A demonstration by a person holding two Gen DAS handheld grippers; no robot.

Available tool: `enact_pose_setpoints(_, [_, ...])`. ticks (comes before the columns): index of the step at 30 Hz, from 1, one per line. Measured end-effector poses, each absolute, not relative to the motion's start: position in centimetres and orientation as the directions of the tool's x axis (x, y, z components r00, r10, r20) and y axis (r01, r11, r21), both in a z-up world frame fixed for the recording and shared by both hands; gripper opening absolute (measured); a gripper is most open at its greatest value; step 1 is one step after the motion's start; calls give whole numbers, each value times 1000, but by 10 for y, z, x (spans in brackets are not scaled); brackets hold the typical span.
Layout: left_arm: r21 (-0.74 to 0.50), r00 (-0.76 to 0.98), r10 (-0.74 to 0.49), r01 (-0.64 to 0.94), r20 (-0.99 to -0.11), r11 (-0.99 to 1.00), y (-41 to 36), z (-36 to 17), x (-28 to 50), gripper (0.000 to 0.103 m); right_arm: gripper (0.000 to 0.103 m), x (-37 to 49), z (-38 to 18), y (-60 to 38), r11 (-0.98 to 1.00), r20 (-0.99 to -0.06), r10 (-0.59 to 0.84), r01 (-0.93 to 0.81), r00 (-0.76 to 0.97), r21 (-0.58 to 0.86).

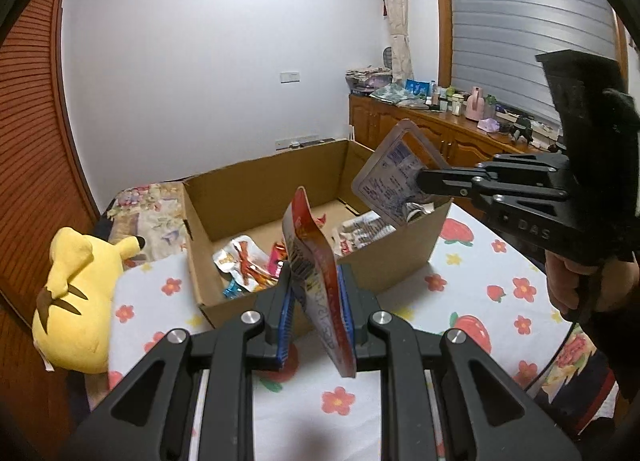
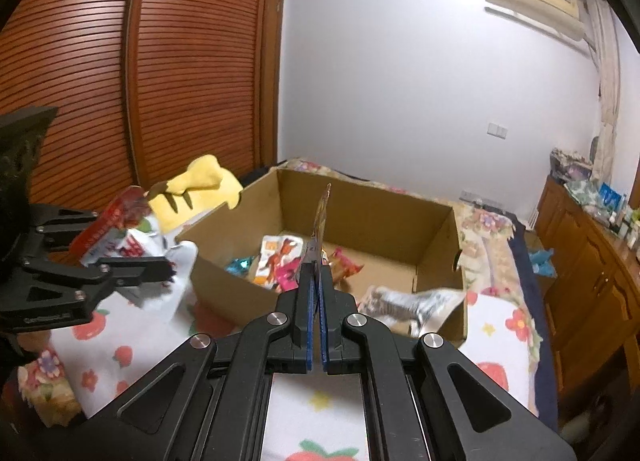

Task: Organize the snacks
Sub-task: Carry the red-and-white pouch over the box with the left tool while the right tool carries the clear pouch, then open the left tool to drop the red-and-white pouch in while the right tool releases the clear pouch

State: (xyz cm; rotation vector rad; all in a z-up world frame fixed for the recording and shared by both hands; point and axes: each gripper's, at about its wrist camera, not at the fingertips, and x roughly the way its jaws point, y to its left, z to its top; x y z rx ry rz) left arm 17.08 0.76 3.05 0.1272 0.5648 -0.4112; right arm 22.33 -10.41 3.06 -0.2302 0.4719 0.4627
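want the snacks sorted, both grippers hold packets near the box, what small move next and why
Probably carry the left gripper, shut on the red flat snack packet, forward over the open brown cardboard box and release: other snacks already lie inside, and this packet hangs just short of its near wall.

A home bedroom: a tall louvred reddish-brown wooden wardrobe (image 2: 120, 81), a wall-mounted cream air conditioner (image 2: 534, 1), a floral-quilted bed (image 2: 490, 233) bearing a yellow plush toy (image 1: 76, 301), pale curtains (image 1: 398, 9), and a low wooden sideboard (image 1: 436, 137) cluttered with bottles and toiletries.
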Motion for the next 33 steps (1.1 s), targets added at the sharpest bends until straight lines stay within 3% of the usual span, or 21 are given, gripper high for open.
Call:
enact_pose_setpoints(19, [9,760,-296,369,-578,929,19,18,237,18,2,286,-2,-92,878,-583,326,-467,744,-103])
enact_pose_setpoints(33, [-21,744,-260,314,-615,949,15,-3,289,19,8,279,-9,-93,858,-570,385,-509,726,-69])
